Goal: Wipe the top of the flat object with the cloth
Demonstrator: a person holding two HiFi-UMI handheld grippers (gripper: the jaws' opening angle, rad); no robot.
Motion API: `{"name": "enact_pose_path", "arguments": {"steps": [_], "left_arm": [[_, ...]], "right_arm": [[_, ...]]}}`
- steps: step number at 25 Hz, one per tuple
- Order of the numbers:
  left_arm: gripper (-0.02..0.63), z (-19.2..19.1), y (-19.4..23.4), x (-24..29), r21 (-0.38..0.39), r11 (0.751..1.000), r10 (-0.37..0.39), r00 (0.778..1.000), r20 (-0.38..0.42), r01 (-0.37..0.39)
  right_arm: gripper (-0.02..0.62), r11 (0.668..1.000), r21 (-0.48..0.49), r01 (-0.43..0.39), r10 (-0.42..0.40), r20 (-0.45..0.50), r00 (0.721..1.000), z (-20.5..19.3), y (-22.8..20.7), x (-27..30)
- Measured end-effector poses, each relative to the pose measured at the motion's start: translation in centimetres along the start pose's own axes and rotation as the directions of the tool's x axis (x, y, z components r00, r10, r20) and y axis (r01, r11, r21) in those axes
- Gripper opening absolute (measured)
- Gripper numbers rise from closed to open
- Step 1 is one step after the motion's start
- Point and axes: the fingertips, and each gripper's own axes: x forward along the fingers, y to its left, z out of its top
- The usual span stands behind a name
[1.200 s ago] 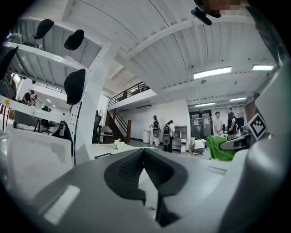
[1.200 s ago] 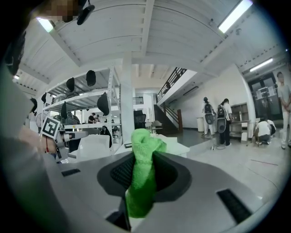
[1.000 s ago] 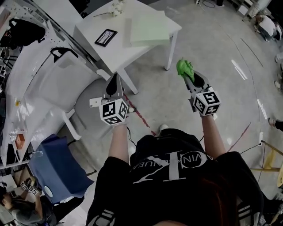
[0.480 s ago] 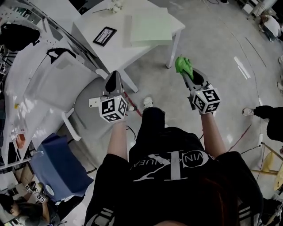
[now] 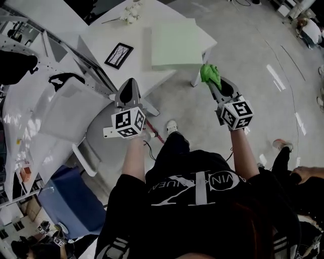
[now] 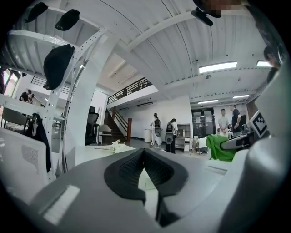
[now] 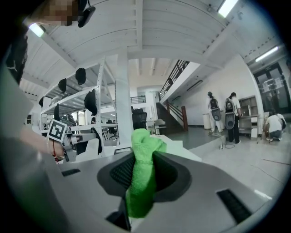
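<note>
- The cloth [image 7: 142,182] is a green, fuzzy rag. I judge it light, limp and easy to squash, so it should mould itself to whatever I press it on. It grips best at a bunched fold, with a wad left free in front to do the wiping.
- The flat object [image 5: 176,44] is a pale green slab lying flat on the white bench [image 5: 101,40], on the side nearer my right hand and close to that corner. It looks thin and light, so I expect it could slide under a firm stroke. I would press down gently, wipe along its length, and steady an edge if it creeps.
- My right tongs [image 5: 209,82] are clamped on the cloth, with the pads pinching its middle. A lump stands out past the tips and a tail hangs below. They hang in the air just short of the bench corner, and the cloth is not yet touching the slab.
- My left tongs [image 6: 143,153] are closed with nothing between the pads. They hang in the air by the bench's near edge and touch nothing.
- A small framed picture [image 5: 119,55] and some white flowers [image 5: 130,14] also sit on the bench, apart from the slab and out of the wiping path.
</note>
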Motion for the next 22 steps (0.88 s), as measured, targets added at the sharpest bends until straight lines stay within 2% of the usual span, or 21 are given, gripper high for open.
{"name": "enact_pose_path", "arguments": {"steps": [12,16,22], "left_arm": [[0.012,-0.4,5.1,9.5,-0.01,0.998,-0.058,0.997,-0.052,0.057],[0.012,-1.2,6.0,12.8,-0.031,0.991,-0.134,0.988,-0.082,0.132],[0.014,-3.5,5.9,16.3,-0.067,0.966,-0.257,0.956,-0.14,0.25]], "right_arm": [[0.08,0.999,0.04,0.032,-0.03,-0.044,0.999,1.0,-2.7,10.0],[0.081,0.997,0.047,0.065,-0.062,-0.078,0.995,1.1,-3.7,13.0],[0.08,0.995,0.047,0.088,-0.082,-0.119,0.989,1.6,-4.5,17.0]]}}
